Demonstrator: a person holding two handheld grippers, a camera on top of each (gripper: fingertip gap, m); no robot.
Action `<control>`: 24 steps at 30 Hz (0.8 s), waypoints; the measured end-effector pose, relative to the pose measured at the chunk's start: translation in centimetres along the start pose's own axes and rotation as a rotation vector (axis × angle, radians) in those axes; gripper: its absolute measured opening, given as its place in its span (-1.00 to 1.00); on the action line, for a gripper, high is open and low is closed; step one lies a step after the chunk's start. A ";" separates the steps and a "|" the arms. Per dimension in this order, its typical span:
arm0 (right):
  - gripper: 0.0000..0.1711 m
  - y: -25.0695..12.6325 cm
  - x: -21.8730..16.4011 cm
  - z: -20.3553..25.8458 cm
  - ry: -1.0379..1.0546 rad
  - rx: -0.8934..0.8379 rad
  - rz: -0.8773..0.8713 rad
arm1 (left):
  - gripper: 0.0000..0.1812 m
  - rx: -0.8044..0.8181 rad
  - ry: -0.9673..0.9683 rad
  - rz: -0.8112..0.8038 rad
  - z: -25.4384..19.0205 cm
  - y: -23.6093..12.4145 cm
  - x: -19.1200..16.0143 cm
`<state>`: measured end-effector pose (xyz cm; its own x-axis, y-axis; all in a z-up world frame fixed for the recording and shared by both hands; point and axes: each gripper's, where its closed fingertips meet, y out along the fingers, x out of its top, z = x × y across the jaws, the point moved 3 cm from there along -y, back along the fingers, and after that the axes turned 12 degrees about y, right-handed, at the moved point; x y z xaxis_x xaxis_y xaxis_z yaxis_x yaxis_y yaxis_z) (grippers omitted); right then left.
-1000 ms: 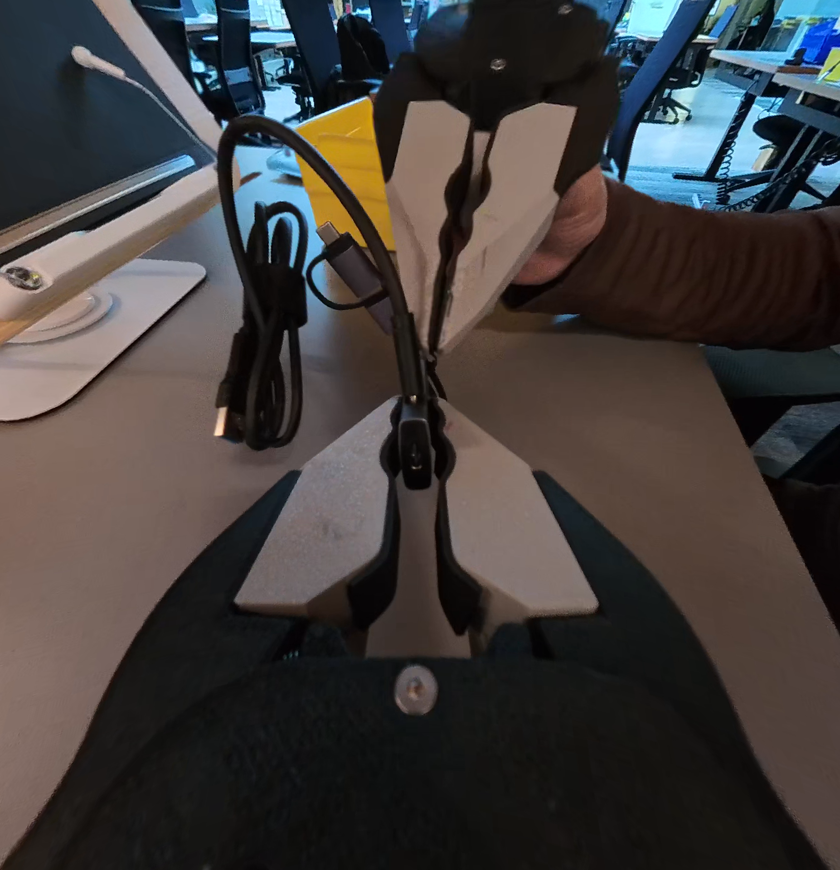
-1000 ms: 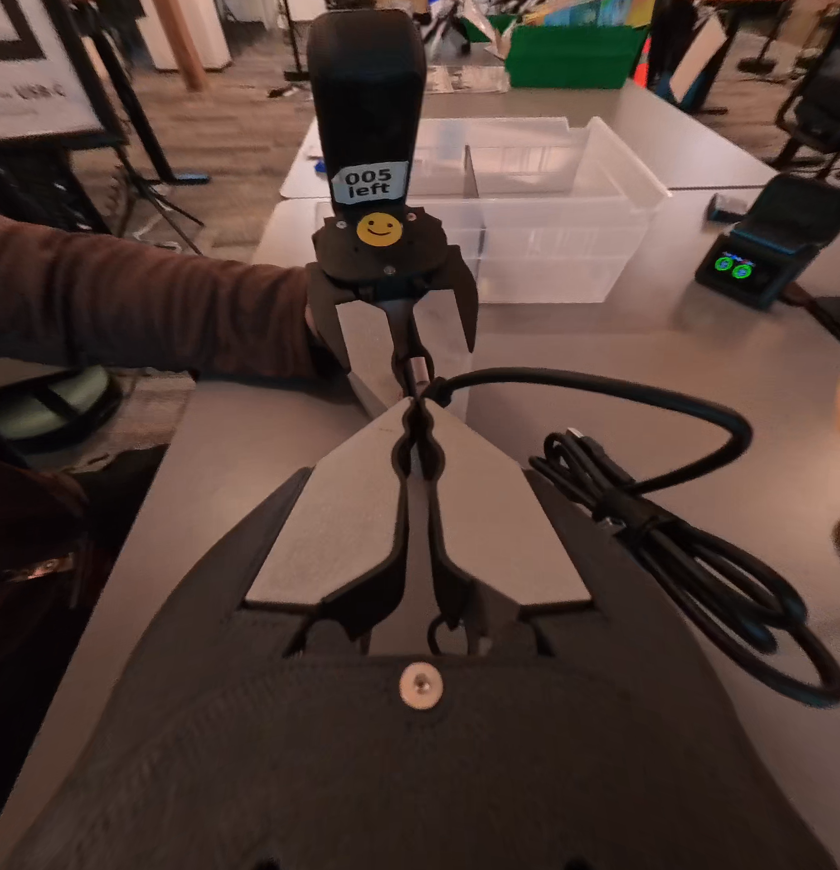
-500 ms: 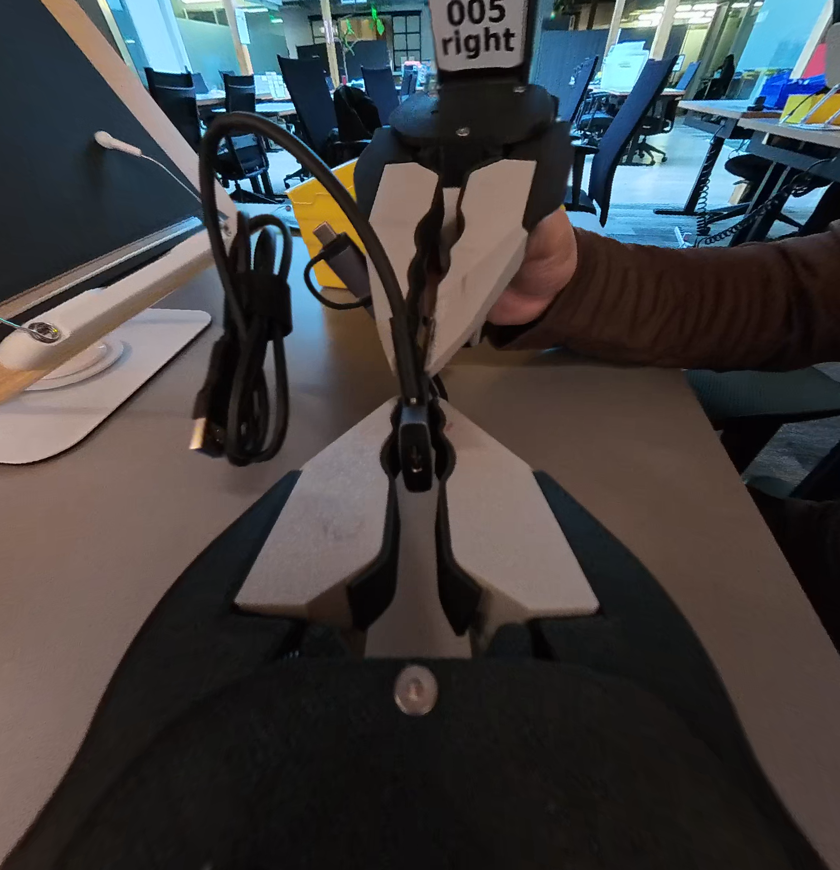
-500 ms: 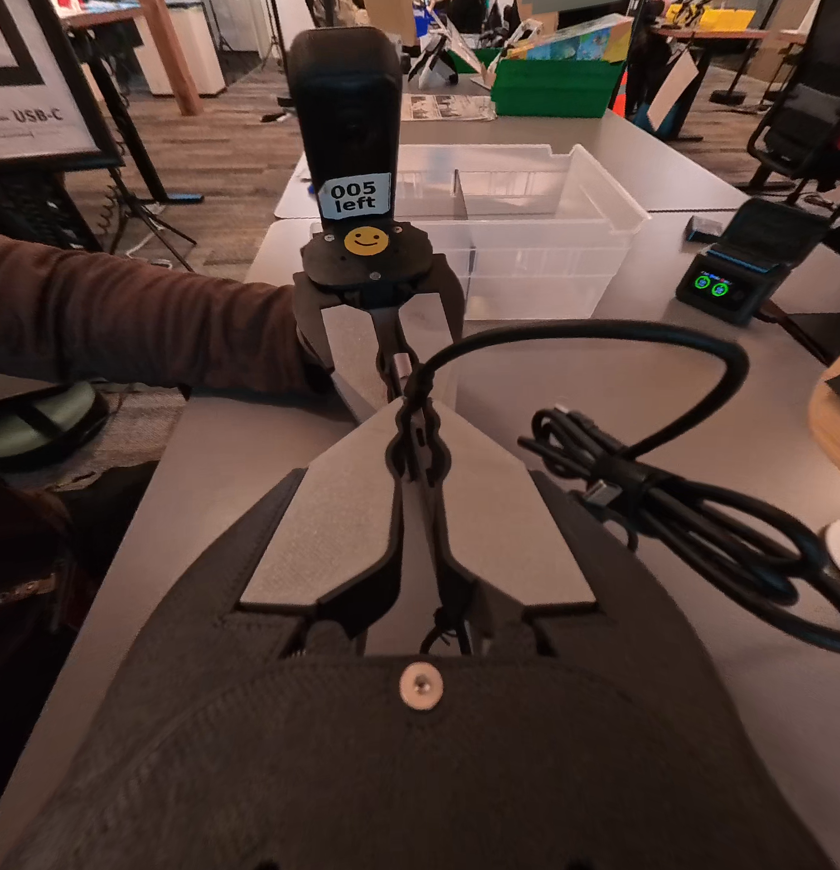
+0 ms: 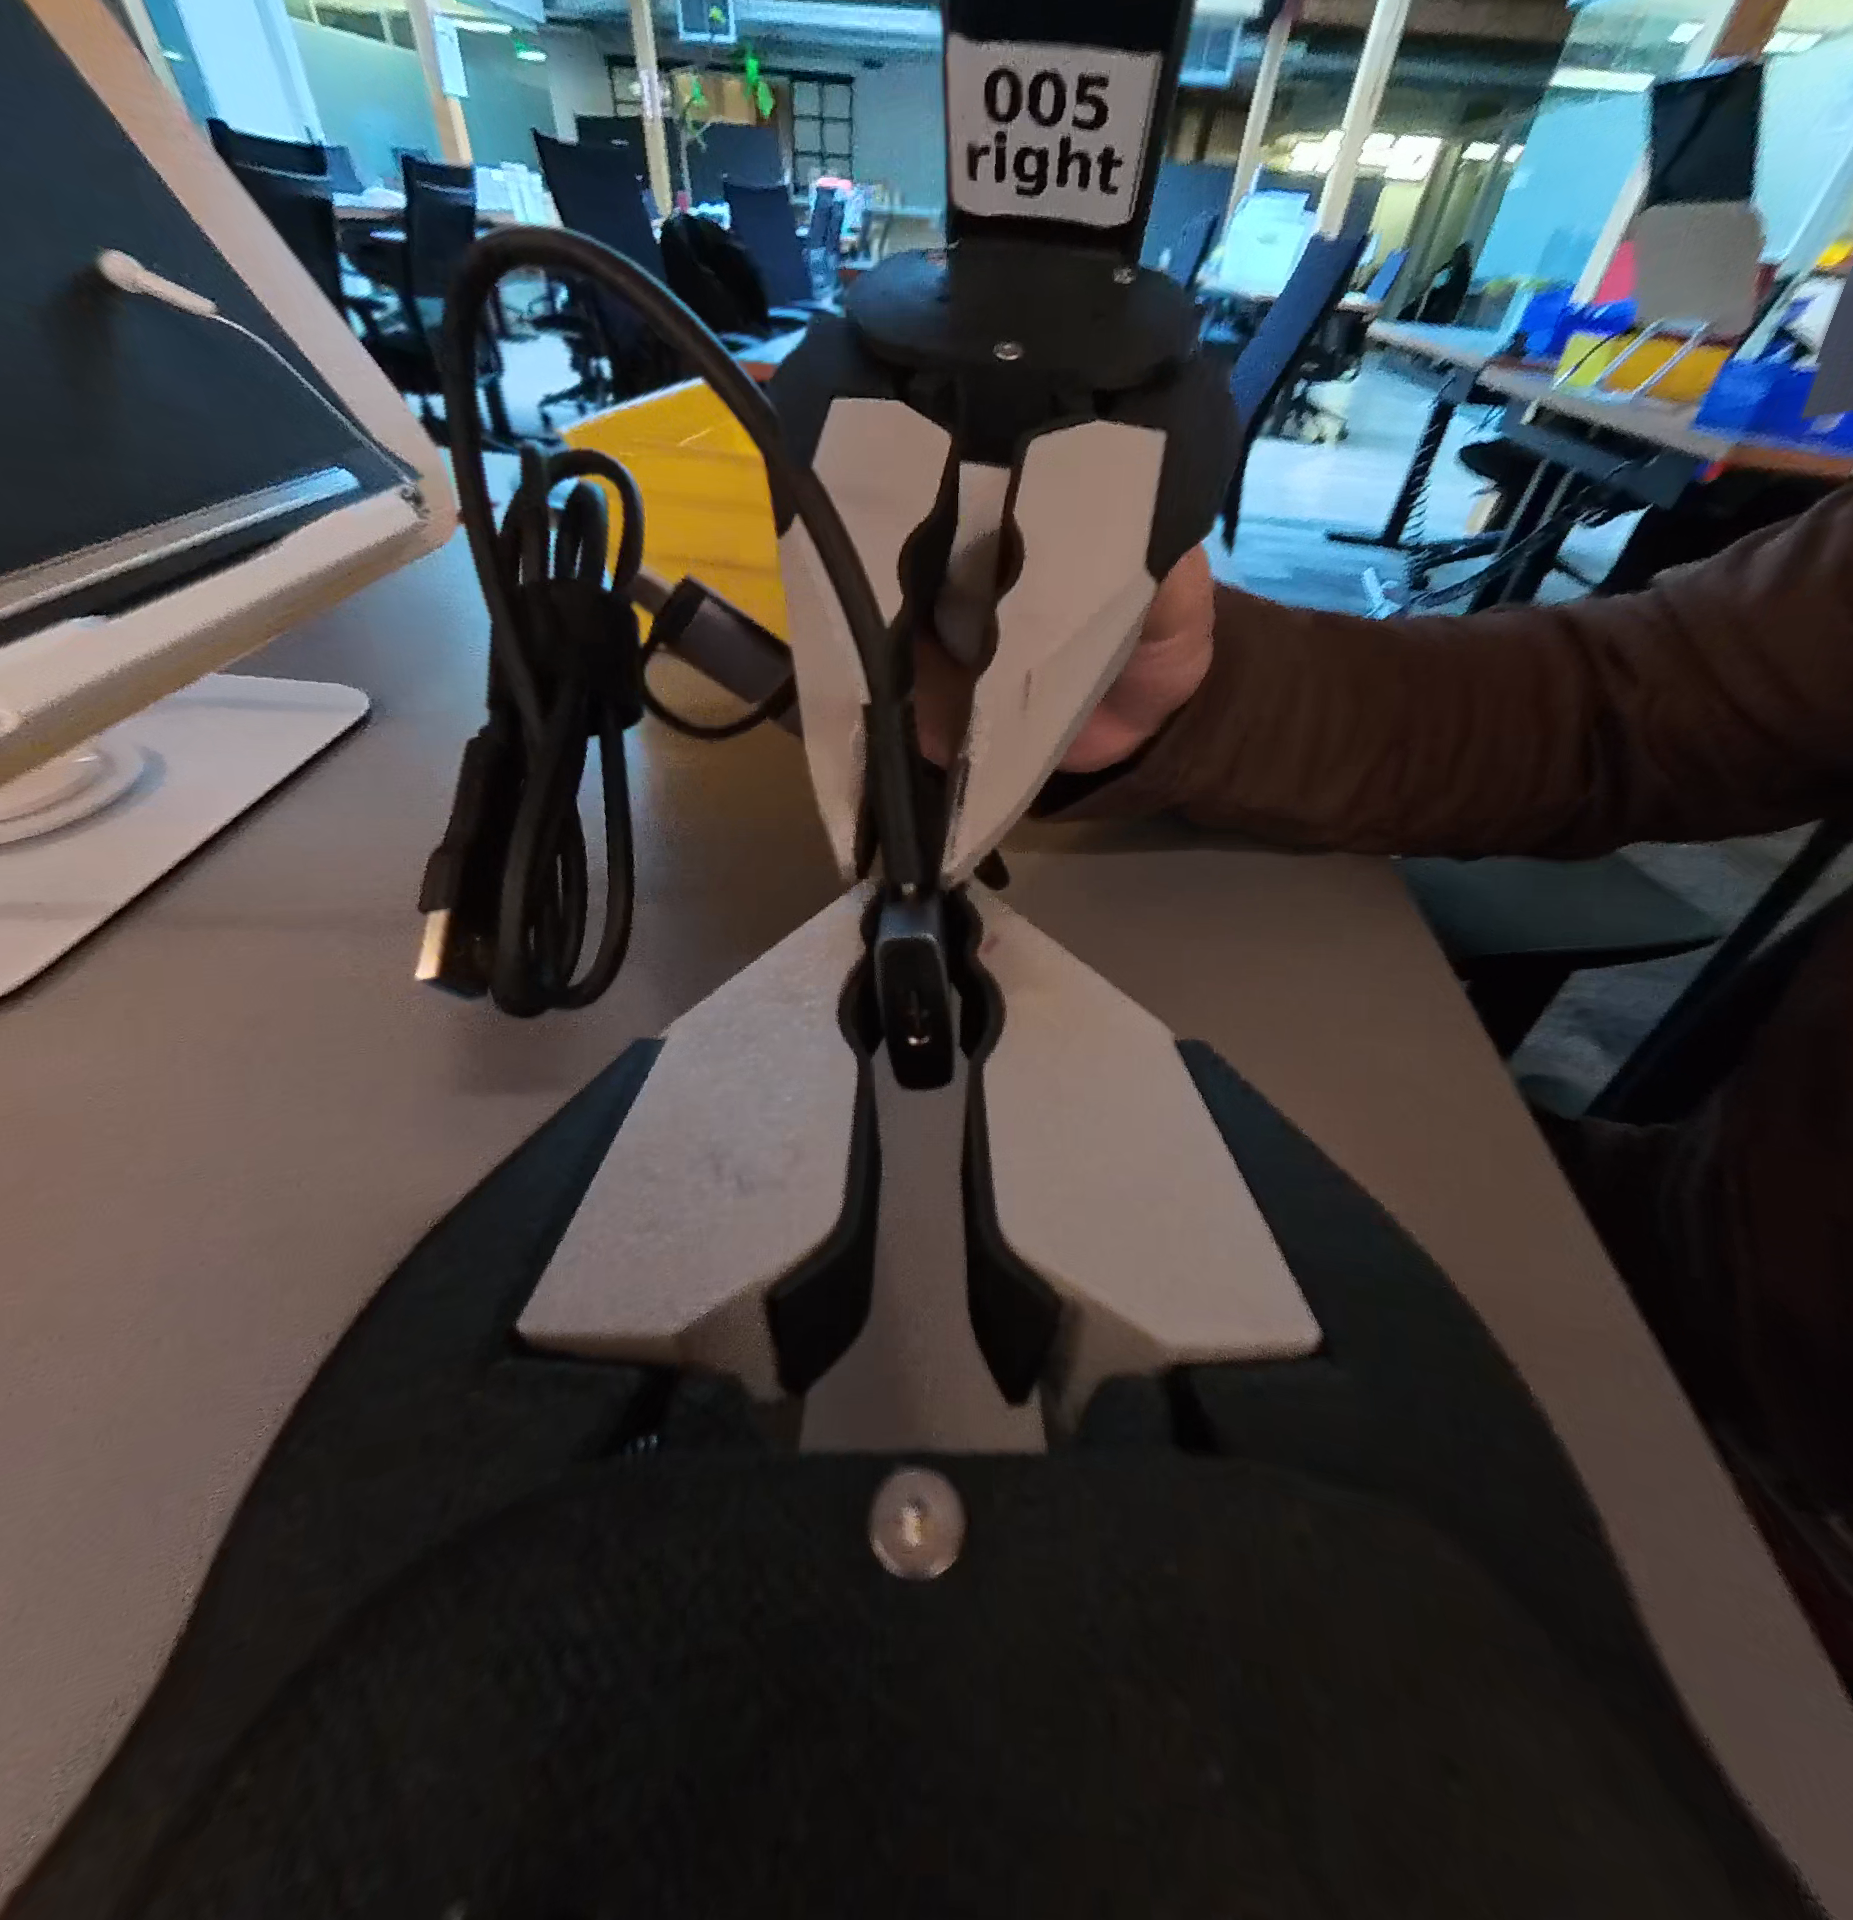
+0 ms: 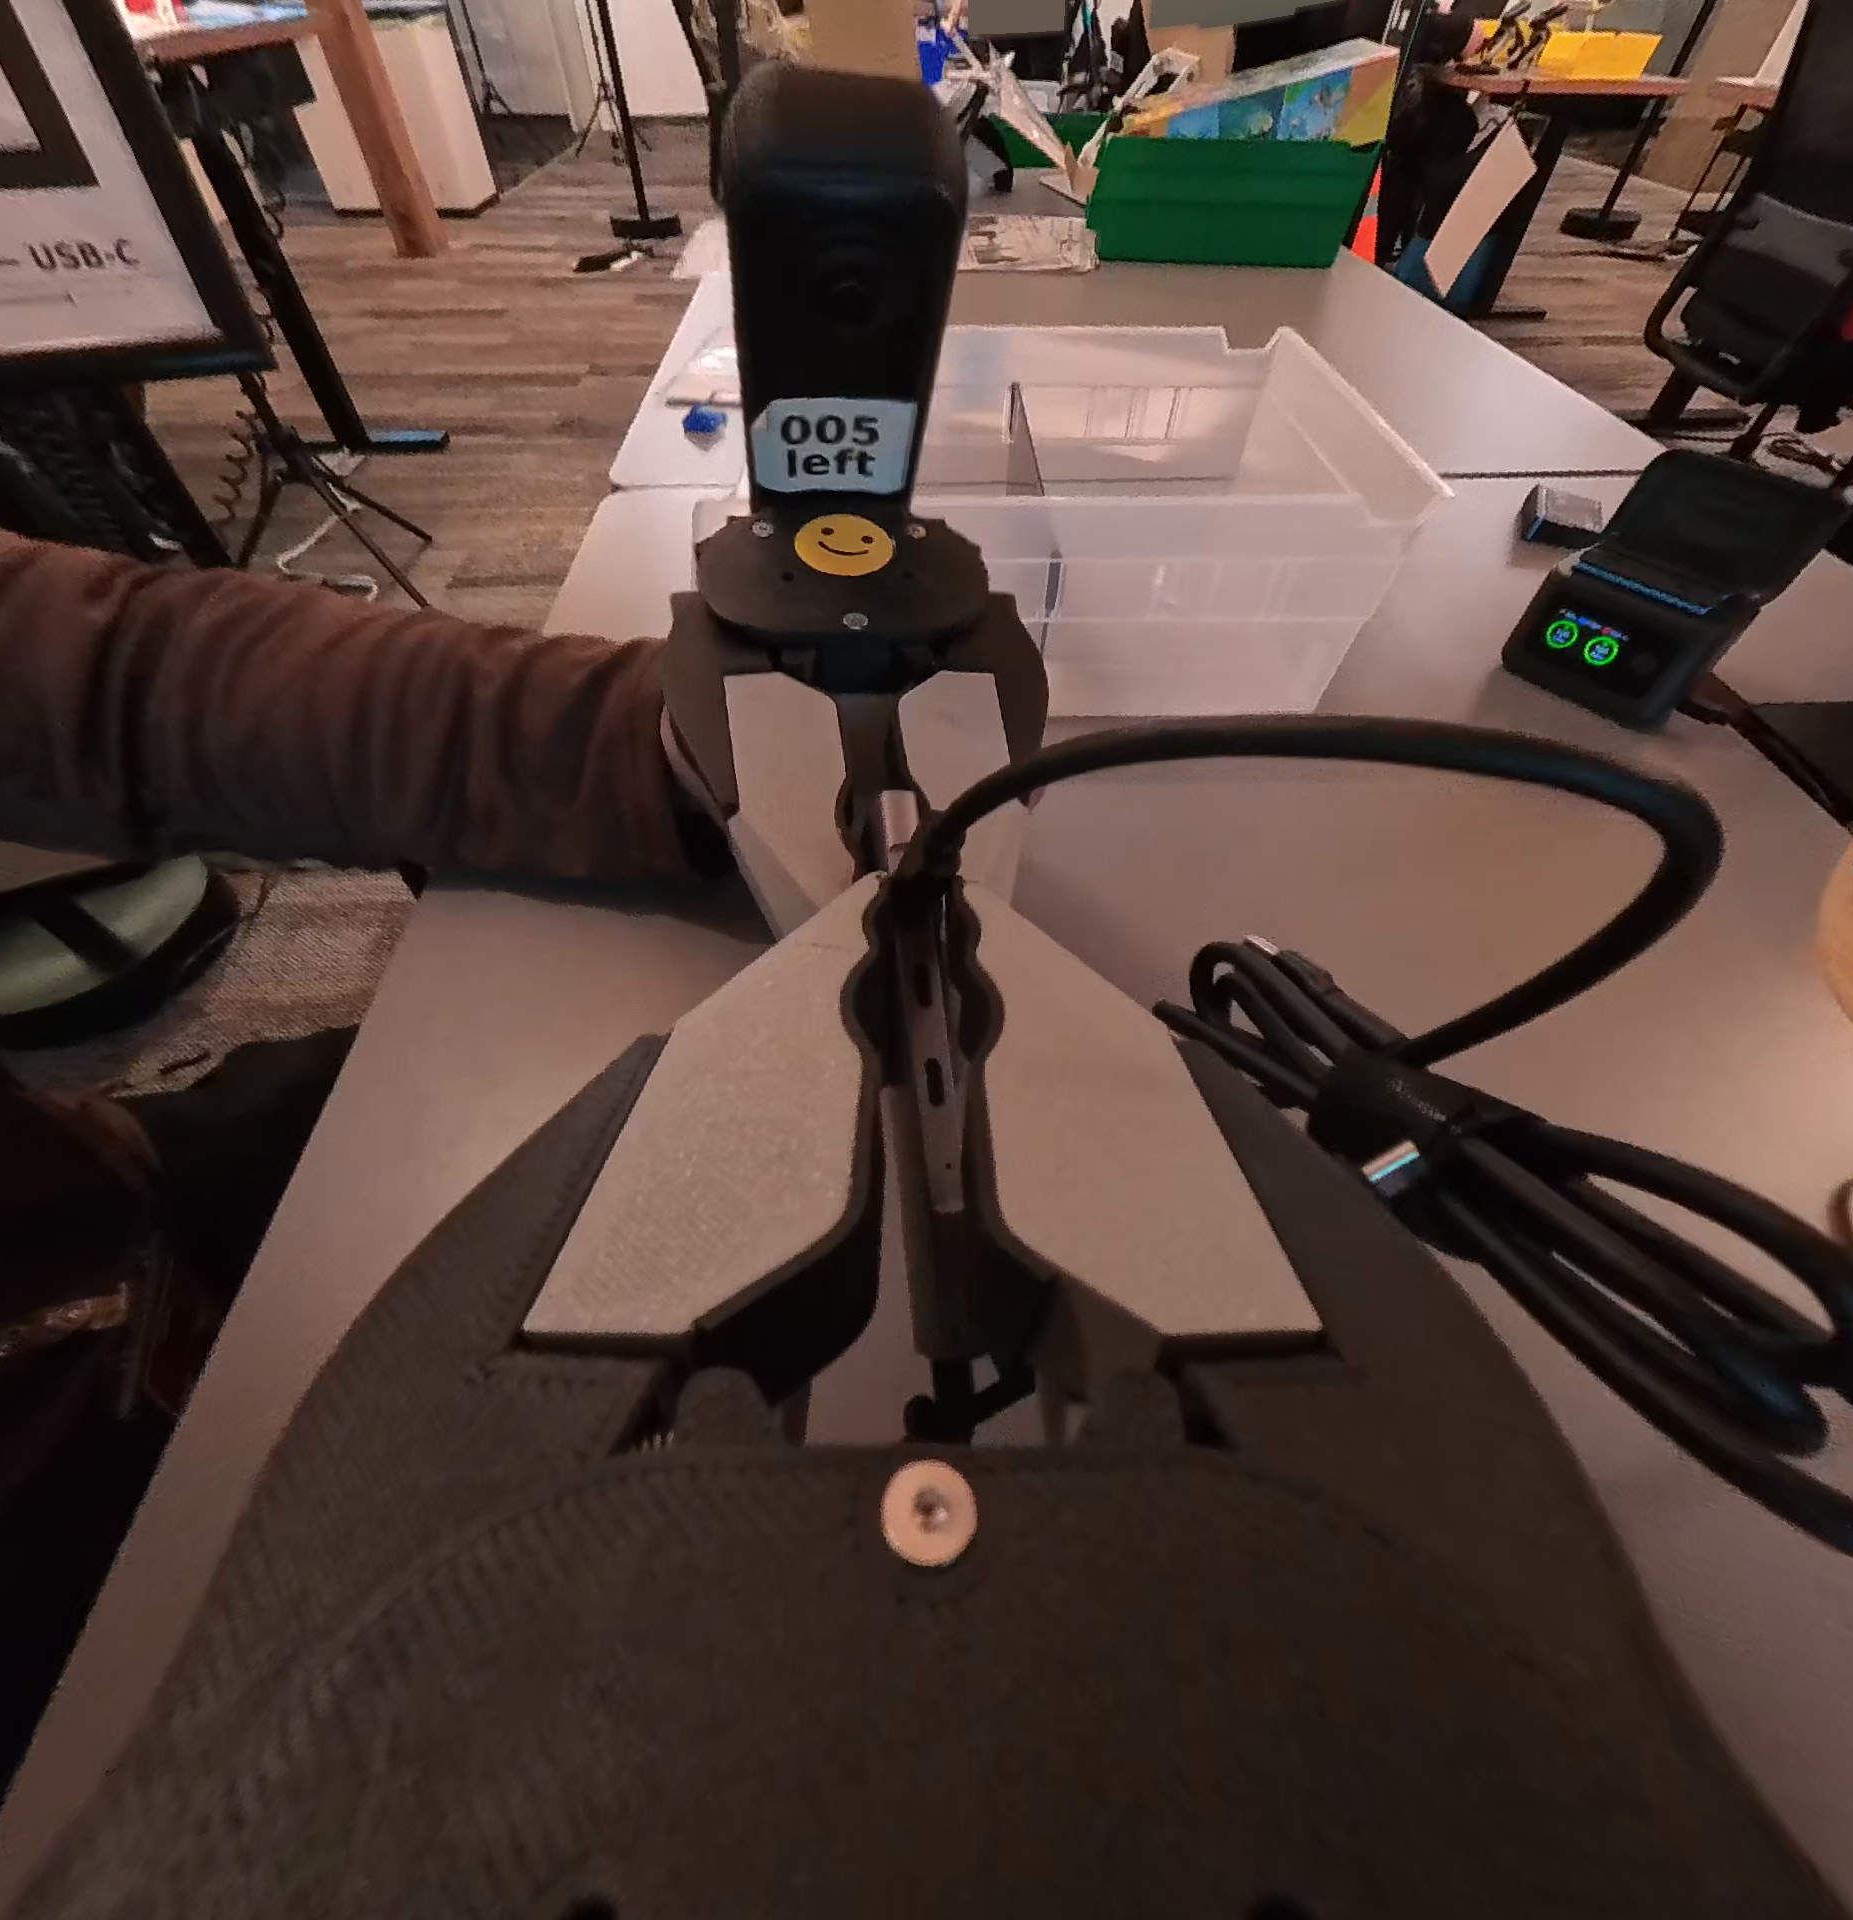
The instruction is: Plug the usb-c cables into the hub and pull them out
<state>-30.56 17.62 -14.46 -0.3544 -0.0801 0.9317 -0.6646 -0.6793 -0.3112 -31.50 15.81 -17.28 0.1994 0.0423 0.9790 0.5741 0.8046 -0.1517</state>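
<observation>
My left gripper [image 5: 914,906] is shut on a black plug [image 5: 914,1003] of the black usb cable [image 5: 631,312]. The cable leaves at my fingertips, arcs up and left, and ends in a tied bundle [image 5: 548,769]. My right gripper [image 6: 917,896] is shut on the slim grey hub [image 6: 934,1086], held edge-up with its side ports showing. The two grippers face each other tip to tip above the table. The right gripper [image 5: 906,868] also shows in the left wrist view with the hub [image 5: 969,613] between its fingers. I cannot tell whether the plug sits in the hub.
A monitor on a white stand [image 5: 122,790] and a yellow box [image 5: 683,468] stand to the left. A grey connector tail [image 5: 714,634] hangs behind the right gripper. A clear plastic bin [image 6: 1213,540] and a small black device [image 6: 1628,634] stand beyond. Sleeved arms hold both grippers. Left and right tips are no more than a few centimetres apart.
Both grippers have stayed shut and tip to tip. The right gripper now stands more upright in the left view. The cable loop and the bundle have risen and shifted with them.
</observation>
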 end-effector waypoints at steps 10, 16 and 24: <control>-0.95 -0.1 0.5 -0.4 0.053 -0.029 -0.039 | -0.92 0.199 0.088 0.051 1.2 -0.2 0.2; -0.97 -0.6 2.5 -0.9 0.282 0.077 -0.270 | -0.92 0.221 -0.004 -0.109 1.7 -0.8 2.0; -0.96 -1.5 3.7 -1.5 0.421 0.161 -0.425 | -0.93 0.211 -0.045 -0.192 2.0 -1.5 3.0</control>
<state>-31.81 19.47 -10.84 -0.3316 0.4940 0.8038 -0.7087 -0.6928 0.1335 -33.34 15.87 -13.80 0.0652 -0.1006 0.9928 0.4187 0.9058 0.0643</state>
